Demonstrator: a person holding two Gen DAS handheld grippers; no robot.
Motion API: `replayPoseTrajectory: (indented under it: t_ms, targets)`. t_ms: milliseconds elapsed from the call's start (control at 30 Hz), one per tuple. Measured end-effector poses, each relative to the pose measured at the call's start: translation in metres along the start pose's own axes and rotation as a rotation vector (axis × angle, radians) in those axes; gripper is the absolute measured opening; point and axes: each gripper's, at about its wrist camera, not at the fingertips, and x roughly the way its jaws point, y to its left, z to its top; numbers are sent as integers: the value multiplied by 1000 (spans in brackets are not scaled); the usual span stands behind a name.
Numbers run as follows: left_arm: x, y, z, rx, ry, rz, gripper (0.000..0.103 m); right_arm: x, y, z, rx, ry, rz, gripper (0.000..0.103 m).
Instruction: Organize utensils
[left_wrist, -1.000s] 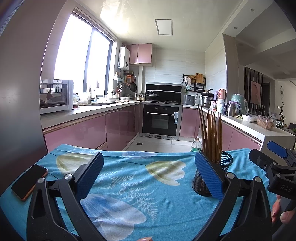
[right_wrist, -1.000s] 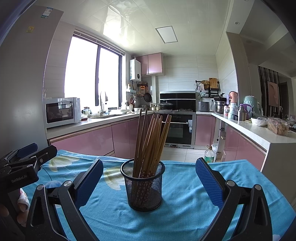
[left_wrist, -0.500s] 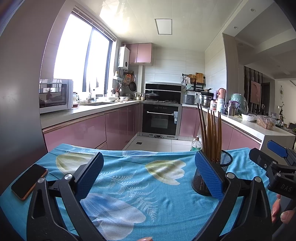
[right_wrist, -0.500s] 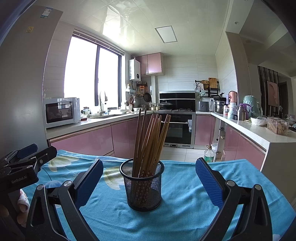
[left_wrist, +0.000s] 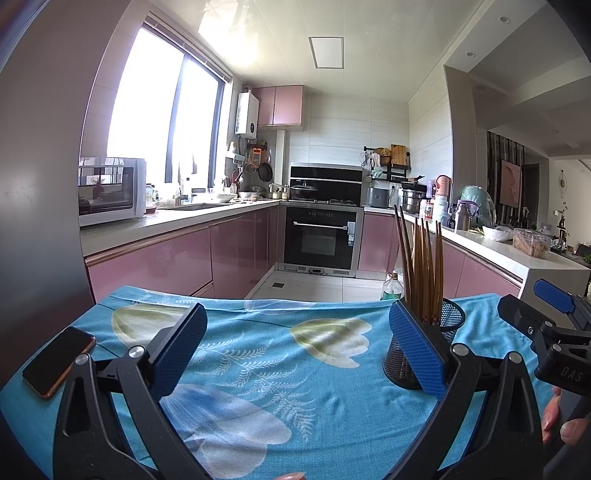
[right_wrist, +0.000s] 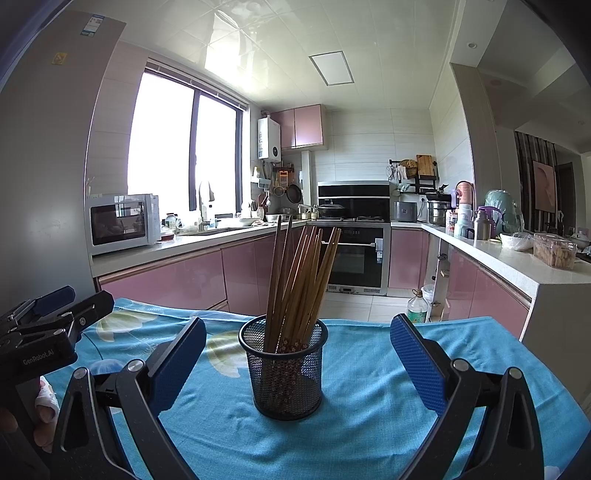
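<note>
The left gripper (left_wrist: 297, 349) hovers low over the blue flowered tablecloth (left_wrist: 258, 354), its jaws spread wide with nothing between them, both blue pads (left_wrist: 179, 349) angled outward. The right gripper (right_wrist: 297, 363) is held at much the same height, level, and its jaws are also wide apart and empty; it points straight at the black mesh holder (right_wrist: 284, 371), which stands upright on the cloth between the two pads in that view without touching either. A bundle of wooden chopsticks (right_wrist: 301, 280) stands in the holder, leaning and fanning slightly to the right. In the left wrist view the same holder (left_wrist: 448, 325) sits behind the right-hand pad, partly hidden by it.

Each gripper shows at the edge of the other's view. The left one carries white lettering reading "GenRobot.AI" (right_wrist: 38, 358), with fingers (right_wrist: 46, 406) of a hand wrapped below it, one of them bandaged. The right one shows the letters "DAS" (left_wrist: 570, 373), cut off by the frame, with fingertips (left_wrist: 554, 415) beneath.

A phone (left_wrist: 57, 360) lies face down near the cloth's left edge. Beyond the table are pink cabinets (right_wrist: 166, 282), a microwave (right_wrist: 123, 223) and a built-in oven (right_wrist: 354, 254); its label is too small to read
</note>
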Motion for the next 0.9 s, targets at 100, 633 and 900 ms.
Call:
replayPoseTrajectory:
  t_ms: [100,633,900]
  targets:
    - [0,0,-1,-1,-3,1,97,0,0,0,0,-1,0,97]
    - [-4,-2,-2,11,-11,15,97,1,-1,-1,1,8,0,97]
    - [32,17,-11,1,182,76,97,46,-55,-20,-4,297,-167,97]
